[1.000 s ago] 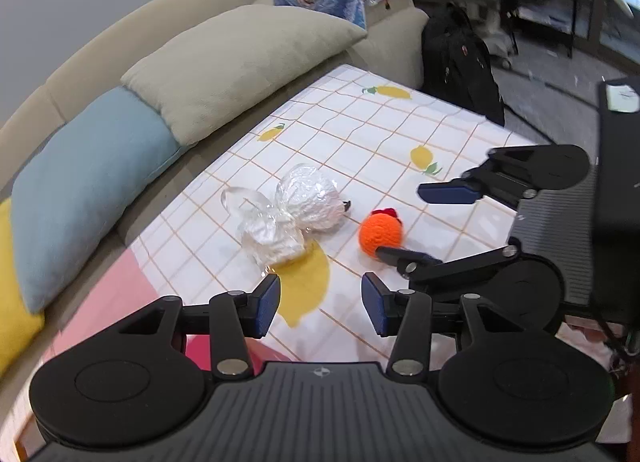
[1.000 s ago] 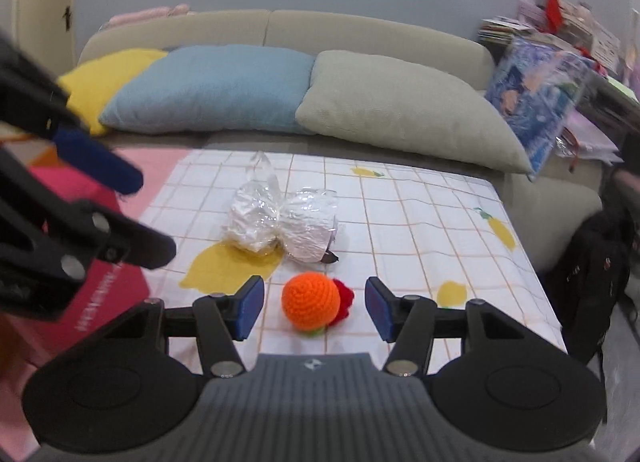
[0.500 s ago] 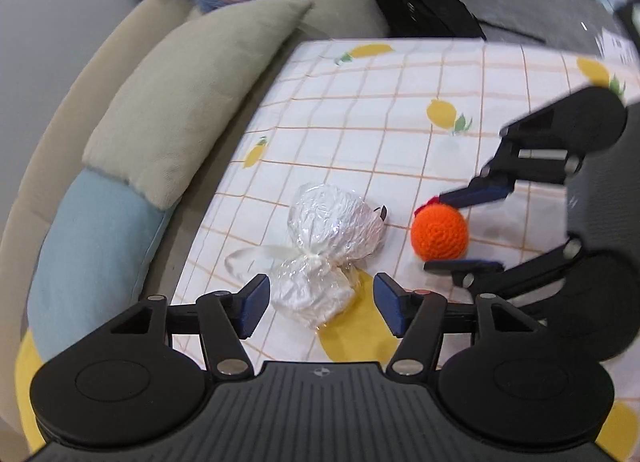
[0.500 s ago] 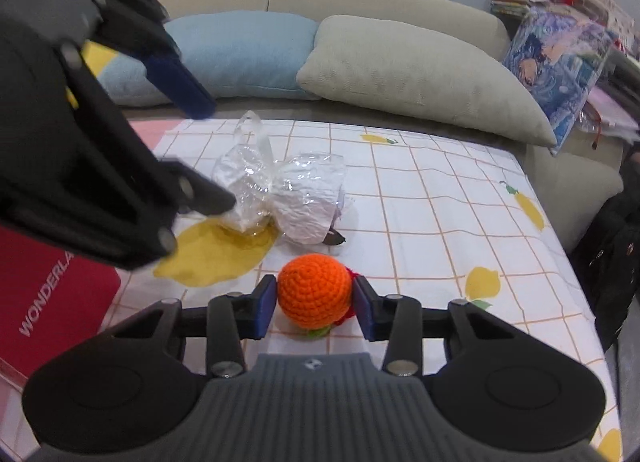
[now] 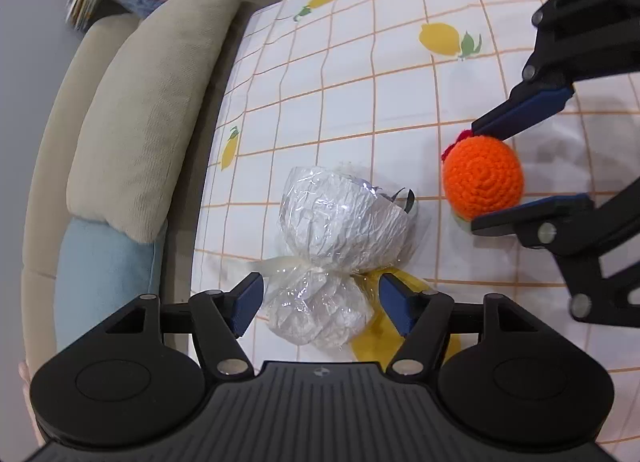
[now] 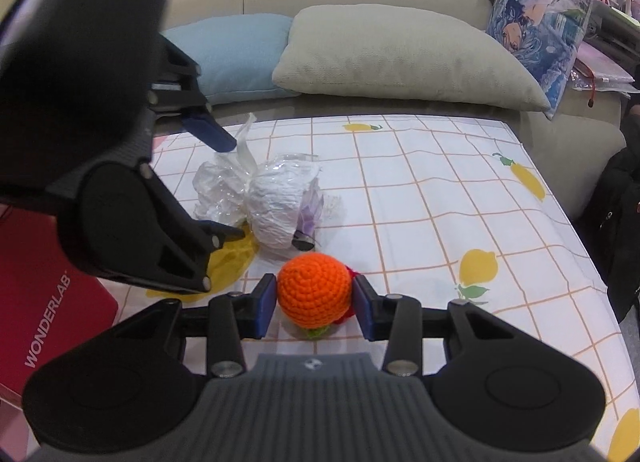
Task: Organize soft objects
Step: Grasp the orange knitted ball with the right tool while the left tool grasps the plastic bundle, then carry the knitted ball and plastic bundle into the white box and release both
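On lemon-print tablecloth (image 6: 440, 197), right gripper (image 6: 314, 298) pinches the light, squashy orange crocheted ball (image 6: 314, 288) across its middle; left gripper (image 5: 320, 302), spread, straddles crinkly slippery plastic-wrapped bundle (image 5: 332, 246), best taken at its tied waist.

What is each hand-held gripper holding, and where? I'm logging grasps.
Right hand-held gripper: orange crochet ball, pinched at its sides. Left hand-held gripper: nothing; open around the plastic-wrapped bundle.

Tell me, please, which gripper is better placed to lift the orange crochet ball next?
Right. The right gripper is shut on the orange crochet ball, pads touching both sides. The left gripper is open around the plastic-wrapped bundle.
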The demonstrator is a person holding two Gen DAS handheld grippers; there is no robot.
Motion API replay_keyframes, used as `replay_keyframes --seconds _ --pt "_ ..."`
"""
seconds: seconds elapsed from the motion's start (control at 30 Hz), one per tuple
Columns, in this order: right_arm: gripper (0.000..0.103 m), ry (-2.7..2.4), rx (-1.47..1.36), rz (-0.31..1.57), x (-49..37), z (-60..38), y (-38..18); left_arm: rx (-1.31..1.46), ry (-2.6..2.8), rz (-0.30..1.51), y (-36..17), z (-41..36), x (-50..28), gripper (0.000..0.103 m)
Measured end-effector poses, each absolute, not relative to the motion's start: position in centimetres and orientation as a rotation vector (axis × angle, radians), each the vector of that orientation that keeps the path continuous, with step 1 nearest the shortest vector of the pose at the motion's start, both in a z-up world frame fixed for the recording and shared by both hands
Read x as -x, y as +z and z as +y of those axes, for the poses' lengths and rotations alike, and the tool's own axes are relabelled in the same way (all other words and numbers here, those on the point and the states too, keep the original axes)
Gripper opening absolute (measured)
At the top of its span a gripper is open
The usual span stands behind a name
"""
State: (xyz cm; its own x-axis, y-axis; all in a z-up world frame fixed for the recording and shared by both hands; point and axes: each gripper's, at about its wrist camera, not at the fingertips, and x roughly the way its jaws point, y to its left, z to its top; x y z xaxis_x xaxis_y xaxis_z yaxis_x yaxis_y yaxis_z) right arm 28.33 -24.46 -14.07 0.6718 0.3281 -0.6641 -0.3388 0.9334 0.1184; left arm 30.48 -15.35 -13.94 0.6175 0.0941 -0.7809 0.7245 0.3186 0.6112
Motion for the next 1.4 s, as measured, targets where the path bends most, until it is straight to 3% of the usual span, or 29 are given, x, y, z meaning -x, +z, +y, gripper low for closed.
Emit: replay_keyframes --seconds 0.17,0.5,0.9,1.4 --pt "0.041 0.377 0.001 0.751 -28.5 -24.7 -14.1 -1.246 -0.452 0.879 -15.2 -16.0 -31.6 0.080" --pt "0.041 0.377 0.010 0.750 -28.7 -24.7 -14.2 -1.175 -0.360 0.888 -14.8 -15.8 -32.3 0.044" --pt "0.040 0.400 0.017 0.715 -27.8 -24.8 -13.3 -0.869 -0.365 0.810 -4.6 -15.3 -26.0 0.043" --pt "0.040 0.416 0.034 0.734 -22.2 -26.2 -11.0 -0.593 -0.292 0.773 1.4 -12.0 -13.1 0.043"
